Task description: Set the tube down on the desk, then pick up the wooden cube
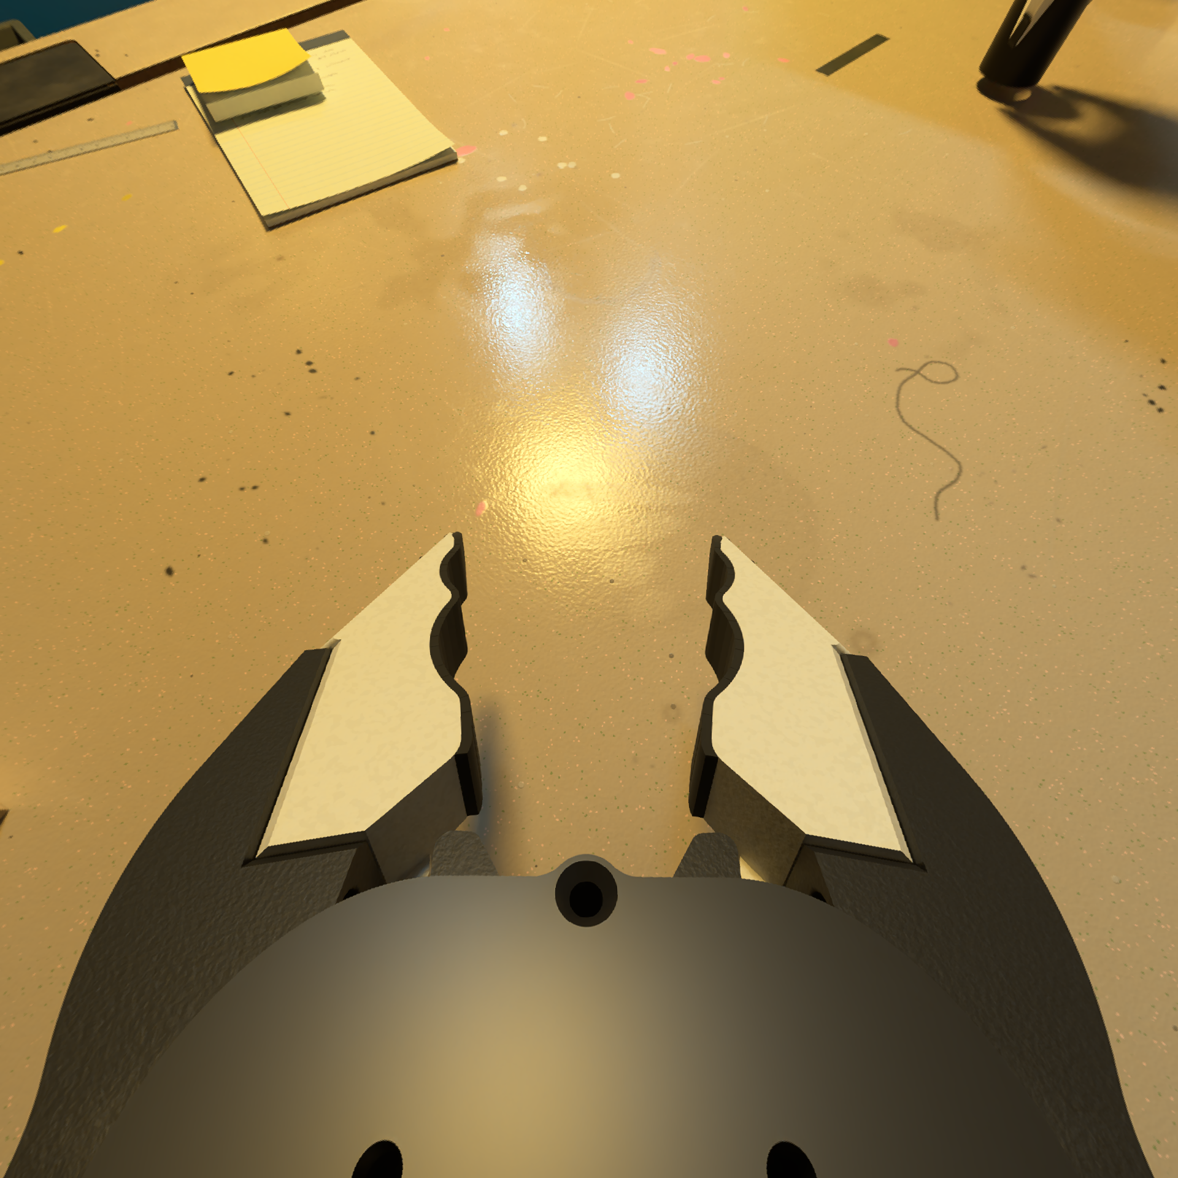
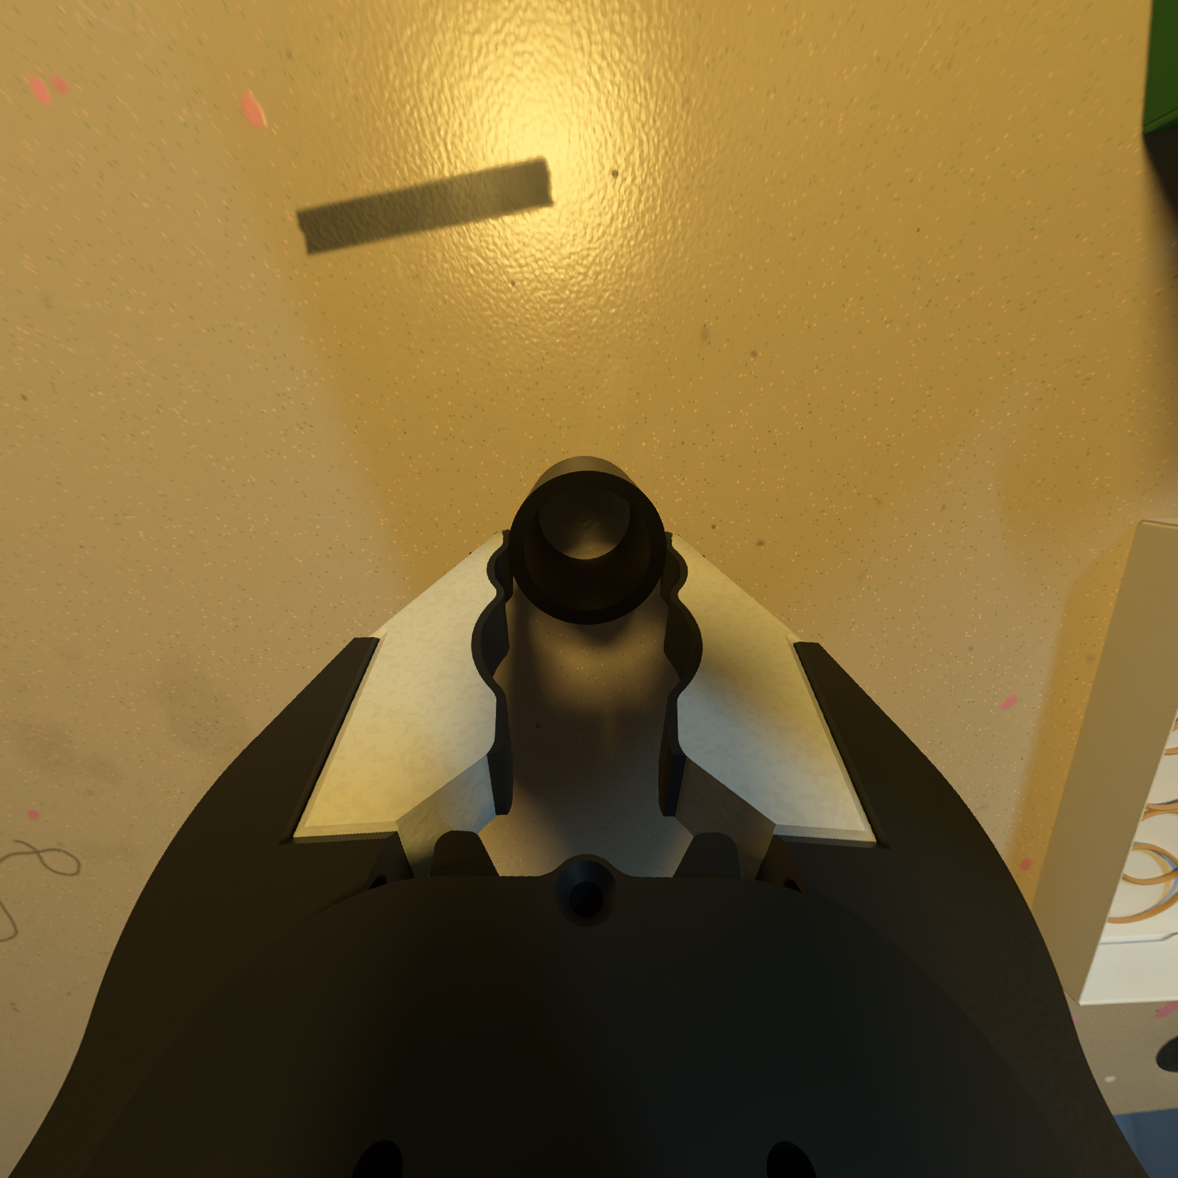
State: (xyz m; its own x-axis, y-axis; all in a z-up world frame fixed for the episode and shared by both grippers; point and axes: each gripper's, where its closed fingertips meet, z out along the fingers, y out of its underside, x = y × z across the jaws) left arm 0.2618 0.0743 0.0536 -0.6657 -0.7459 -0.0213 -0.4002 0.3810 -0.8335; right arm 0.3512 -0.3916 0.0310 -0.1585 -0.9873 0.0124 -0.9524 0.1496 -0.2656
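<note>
Nothing can be read; faint handwriting on the lined notepad (image 1: 331,137) is too small to make out.

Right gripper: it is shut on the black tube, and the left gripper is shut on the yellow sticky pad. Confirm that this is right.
One part is wrong. The right gripper is indeed shut on the black tube, as the right wrist view shows. But the left gripper is open and holds nothing: the left wrist view shows bare desk between its fingers, and the yellow sticky pad lies far off on a notepad.
</note>
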